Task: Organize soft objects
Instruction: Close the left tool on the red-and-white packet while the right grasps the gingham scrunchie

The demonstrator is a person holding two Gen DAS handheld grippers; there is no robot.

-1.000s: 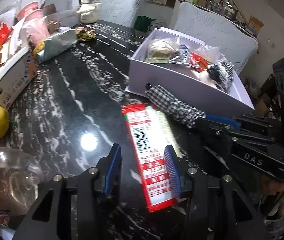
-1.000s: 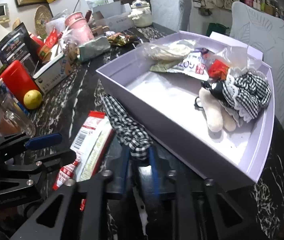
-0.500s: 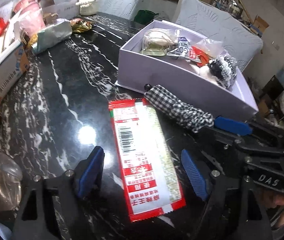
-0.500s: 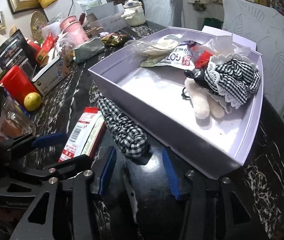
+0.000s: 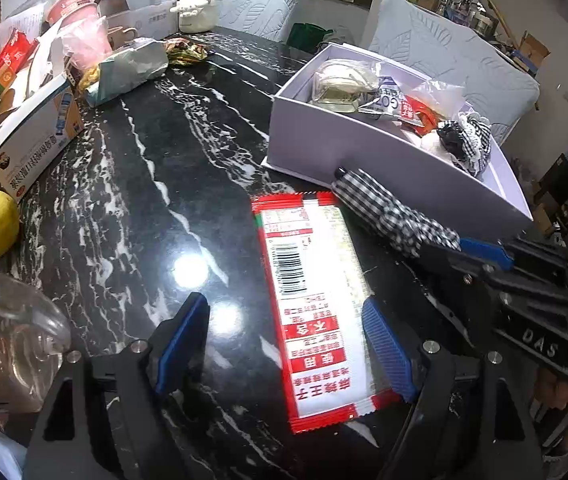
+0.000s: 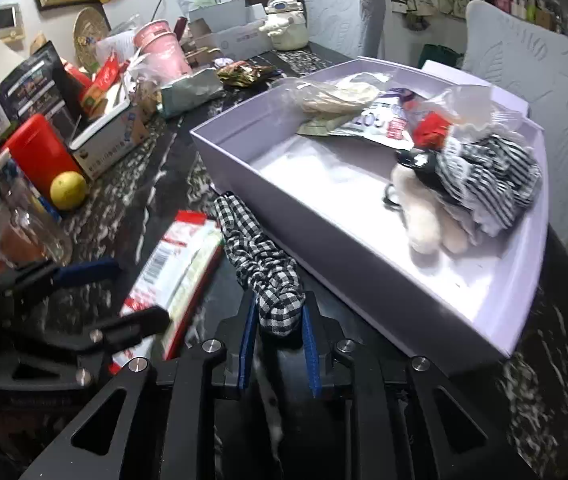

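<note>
Grippers low over black marble table (image 5: 155,152), both pointing toward the box. Left gripper (image 5: 288,344): fingers spread wide, blue pads straddling the near end of one red-and-white packet (image 5: 312,300), which lies flat on the table; right pad just beside the packet's edge, left pad well apart from it. Right gripper (image 6: 277,344): fingers pressed in on the near end of one checked scrunchie (image 6: 261,260); fabric bunched between the blue pads. Scrunchie stretches away along the table, between the packet and the box's near wall; far end close to that wall.

Count, left to right, right wrist view: one red canister (image 6: 39,156), one lemon (image 6: 68,190), one glass jar (image 6: 31,232), one packet (image 6: 179,264), one scrunchie, one lilac box (image 6: 364,256). Inside the box: one clear bag with pale contents (image 6: 332,94), one printed pouch (image 6: 380,122), one small red item (image 6: 430,132), one cream plush (image 6: 424,216), one striped frilly cloth (image 6: 488,180) lying against the plush. Clutter along the far left table edge too crowded to count.
</note>
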